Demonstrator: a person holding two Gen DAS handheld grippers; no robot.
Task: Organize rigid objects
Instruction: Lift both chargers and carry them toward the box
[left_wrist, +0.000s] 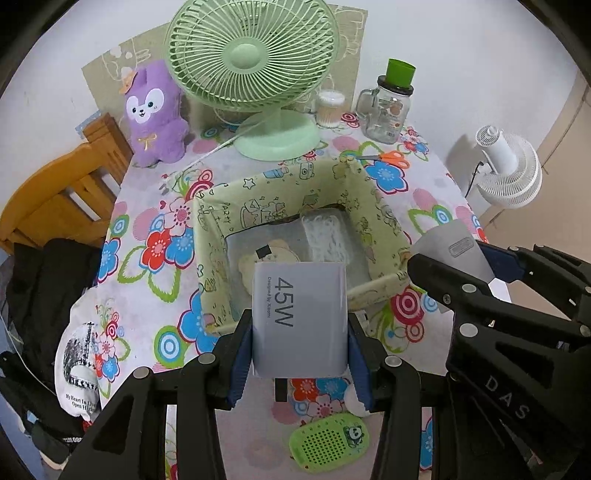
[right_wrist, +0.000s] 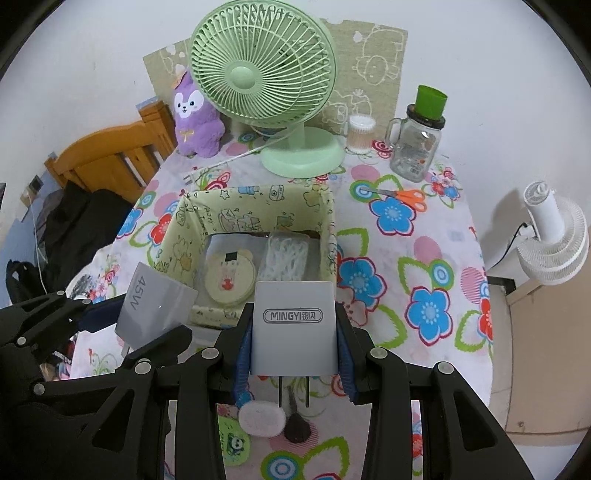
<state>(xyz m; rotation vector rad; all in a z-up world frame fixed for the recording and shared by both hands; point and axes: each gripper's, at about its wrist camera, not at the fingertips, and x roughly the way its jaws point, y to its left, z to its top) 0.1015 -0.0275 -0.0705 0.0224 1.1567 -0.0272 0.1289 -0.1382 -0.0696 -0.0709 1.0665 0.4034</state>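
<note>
Left wrist view: left gripper (left_wrist: 300, 334) clamps the 45W charger (left_wrist: 300, 317), fabric storage box (left_wrist: 280, 181) at twelve o'clock, presumably its destination. Right gripper (right_wrist: 294, 338) grips the MINGYI charger (right_wrist: 294, 328), likely also bound there.

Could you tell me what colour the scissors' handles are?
Orange; the scissors show best in the right wrist view.

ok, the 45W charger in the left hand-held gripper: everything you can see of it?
The 45W charger is a pale grey, smooth plastic block with rounded edges, printed "45W" and small "Designed by Xiaomi" text. It sits clamped between the left hand-held gripper's blue pads, lifted off the table, a dark prong showing below, at the near edge of the fabric box.
</note>
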